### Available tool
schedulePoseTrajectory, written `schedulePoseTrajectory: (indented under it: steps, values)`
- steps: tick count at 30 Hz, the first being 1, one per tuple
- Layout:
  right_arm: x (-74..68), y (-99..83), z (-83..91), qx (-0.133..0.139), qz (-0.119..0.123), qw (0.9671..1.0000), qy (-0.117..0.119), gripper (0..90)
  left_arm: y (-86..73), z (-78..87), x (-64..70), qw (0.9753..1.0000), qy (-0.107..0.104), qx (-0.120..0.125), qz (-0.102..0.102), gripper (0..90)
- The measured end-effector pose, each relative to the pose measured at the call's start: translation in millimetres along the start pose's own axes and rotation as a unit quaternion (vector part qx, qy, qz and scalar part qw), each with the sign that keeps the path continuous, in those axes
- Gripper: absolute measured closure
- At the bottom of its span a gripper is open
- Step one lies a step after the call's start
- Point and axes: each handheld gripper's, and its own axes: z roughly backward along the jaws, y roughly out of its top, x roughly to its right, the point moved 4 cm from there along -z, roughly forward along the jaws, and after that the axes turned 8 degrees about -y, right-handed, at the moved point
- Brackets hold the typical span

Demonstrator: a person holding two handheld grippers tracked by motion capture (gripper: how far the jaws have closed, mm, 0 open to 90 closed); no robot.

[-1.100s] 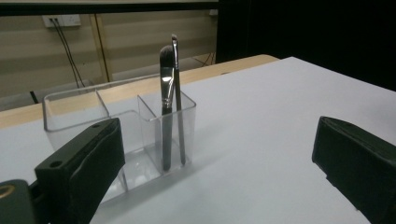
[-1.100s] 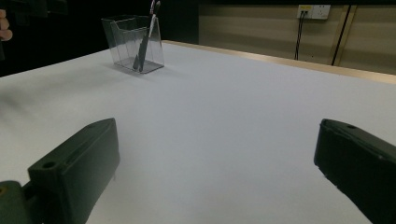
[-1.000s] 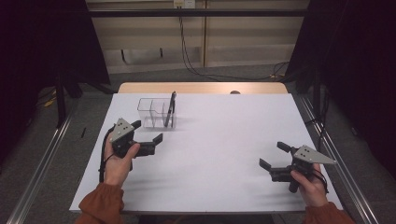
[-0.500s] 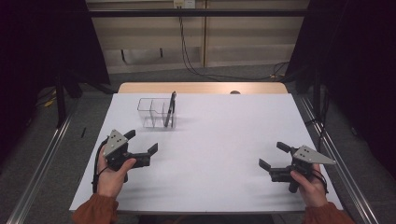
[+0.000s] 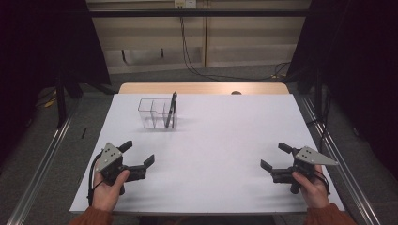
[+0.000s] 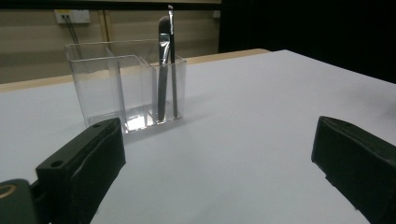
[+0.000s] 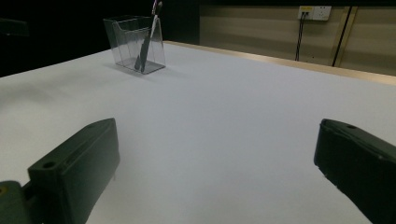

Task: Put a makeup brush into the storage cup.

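A clear plastic organizer point(image 5: 157, 114) with compartments stands at the back left of the white table point(image 5: 225, 136). Two dark make-up brushes point(image 5: 171, 110) lean upright in its right-hand compartment. My left gripper point(image 5: 137, 153) is held open near the front left edge, well short of the organizer, with nothing between its jaws. In the left gripper view the organizer point(image 6: 123, 88) and brushes point(image 6: 163, 70) stand ahead of the left gripper point(image 6: 215, 154). My right gripper point(image 5: 274, 156) hovers open and empty at the front right. In the right gripper view the organizer point(image 7: 133, 44) is far off beyond the right gripper point(image 7: 217, 154).
A wooden strip point(image 5: 202, 88) runs along the table's far edge. Metal rails point(image 5: 42, 164) flank the table on both sides. Cables point(image 5: 197, 70) hang down the wall behind. Wall sockets point(image 7: 315, 11) sit on the back wall.
My left gripper has drawn back from beside the organizer toward the table's near edge, still open. The right gripper has stayed where it was.
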Motion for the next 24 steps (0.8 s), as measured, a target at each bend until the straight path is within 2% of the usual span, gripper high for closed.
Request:
schedulePoseTrajectory:
  steps: [6, 8, 10, 14, 21, 23, 24]
  values:
    - [0.0, 0.1, 1.0, 0.0, -0.001, 1.0, -0.001, 0.0, -7.1, 9.9, 3.8, 0.9999, -0.008, -0.005, -0.009, 2.2]
    - [0.3, 0.0, 0.9, 0.0, 0.0, 1.0, -0.002, 0.0, -7.9, 12.8, 5.4, 1.0, -0.007, -0.004, -0.006, 2.3]
    - [0.4, -0.2, 0.9, 0.0, 0.0, 1.0, -0.002, 0.0, -10.4, 14.1, 5.5, 0.9999, -0.006, -0.014, -0.002, 2.3]
    - [0.1, -0.6, 0.9, -0.001, 0.0, 1.0, -0.003, 0.0, -9.8, 17.5, 6.1, 1.0, -0.002, -0.007, 0.0, 2.3]
    - [1.9, -1.1, 2.7, -0.001, -0.001, 1.0, -0.005, 0.0, -10.8, 16.5, 10.3, 0.9998, -0.008, -0.015, -0.009, 2.3]
    - [2.0, -1.4, 2.2, -0.001, 0.001, 1.0, -0.005, 0.0, -9.4, 17.5, 9.8, 0.9998, -0.006, -0.01, -0.014, 2.3]
    - [1.7, -1.6, 1.9, -0.001, -0.001, 1.0, -0.005, 0.0, -9.1, 17.7, 9.6, 0.9999, -0.006, -0.008, -0.01, 2.3]
